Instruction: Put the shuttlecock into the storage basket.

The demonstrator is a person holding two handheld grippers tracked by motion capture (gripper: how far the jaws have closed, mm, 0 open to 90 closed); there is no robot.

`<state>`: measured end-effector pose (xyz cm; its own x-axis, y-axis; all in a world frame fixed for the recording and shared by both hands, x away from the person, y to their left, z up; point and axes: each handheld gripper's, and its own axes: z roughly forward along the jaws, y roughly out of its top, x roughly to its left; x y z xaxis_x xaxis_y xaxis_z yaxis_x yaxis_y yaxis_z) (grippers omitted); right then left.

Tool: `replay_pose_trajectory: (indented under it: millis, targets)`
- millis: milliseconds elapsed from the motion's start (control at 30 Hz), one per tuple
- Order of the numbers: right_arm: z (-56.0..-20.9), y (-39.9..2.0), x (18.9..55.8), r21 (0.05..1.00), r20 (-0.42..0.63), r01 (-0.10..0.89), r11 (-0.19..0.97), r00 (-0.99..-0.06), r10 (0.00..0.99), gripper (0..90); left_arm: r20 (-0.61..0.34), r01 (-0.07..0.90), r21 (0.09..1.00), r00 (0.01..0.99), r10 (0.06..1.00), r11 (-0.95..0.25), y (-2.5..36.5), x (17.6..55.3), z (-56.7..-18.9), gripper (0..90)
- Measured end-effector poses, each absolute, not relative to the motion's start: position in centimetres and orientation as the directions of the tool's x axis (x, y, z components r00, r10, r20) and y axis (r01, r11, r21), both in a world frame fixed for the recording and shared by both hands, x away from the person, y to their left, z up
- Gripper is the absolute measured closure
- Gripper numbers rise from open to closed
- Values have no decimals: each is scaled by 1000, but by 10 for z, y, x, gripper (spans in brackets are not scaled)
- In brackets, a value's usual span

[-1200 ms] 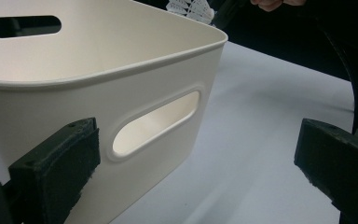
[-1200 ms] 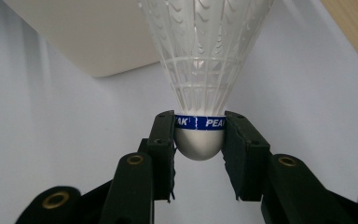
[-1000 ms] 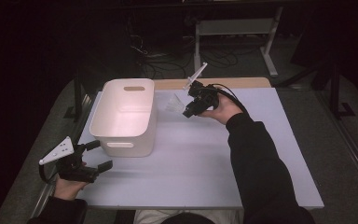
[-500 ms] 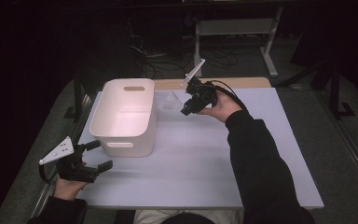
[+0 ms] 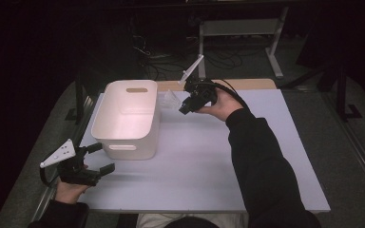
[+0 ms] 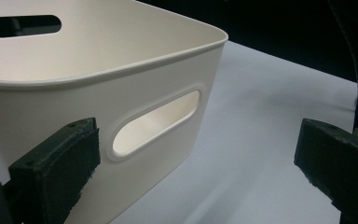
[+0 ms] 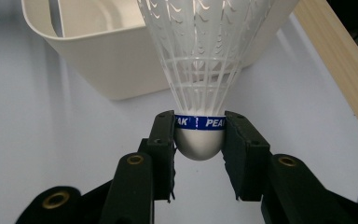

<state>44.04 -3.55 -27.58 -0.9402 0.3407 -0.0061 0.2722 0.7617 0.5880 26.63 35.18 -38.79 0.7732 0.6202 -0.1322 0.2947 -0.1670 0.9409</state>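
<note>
The right gripper [image 7: 199, 140] is clenched on a white plastic shuttlecock [image 7: 200, 84], its two jaws pinching the rounded cork base right at the blue printed band, so the stiff part takes the squeeze and the fragile skirt stays free and points away from the hand. In the high view this gripper [image 5: 183, 103] is held off the white table [image 5: 209, 161] near its far edge, just beside the far right corner of the cream bin [image 5: 128, 118], with the shuttlecock [image 5: 170, 99] between gripper and bin; that placement suggests, as a guess, that the bin is where it is meant to go. The bin stands open-topped toward the table's left edge, handle slots in its short walls. The left gripper [image 5: 97, 159] waits at the near left corner, jaws released wide with nothing between them, aimed at the bin's near wall [image 6: 121, 116], perhaps ready to steady it.
</note>
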Motion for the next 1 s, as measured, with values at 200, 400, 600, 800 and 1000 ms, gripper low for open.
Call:
replay_pose_trajectory:
  millis: [200, 400, 600, 800, 1000]
  targets:
    - [-269, -30, 439, 591, -12, 261, 763, -943, 332, 643, -130, 294, 941, 774, 620, -170, 352, 266, -388, 0]
    - [-265, -26, 438, 594, -15, 251, 764, -947, 322, 642, -130, 294, 940, 774, 620, -170, 352, 266, -388, 0]
    - [-260, -22, 437, 599, -21, 241, 764, -949, 316, 643, -131, 294, 941, 774, 619, -169, 352, 267, -388, 0]
    - [-249, -16, 435, 604, -31, 225, 764, -952, 305, 643, -132, 295, 941, 773, 621, -167, 351, 266, -388, 0]
    - [-242, -8, 434, 609, -39, 207, 766, -956, 290, 643, -128, 293, 941, 774, 620, -171, 352, 266, -388, 0]
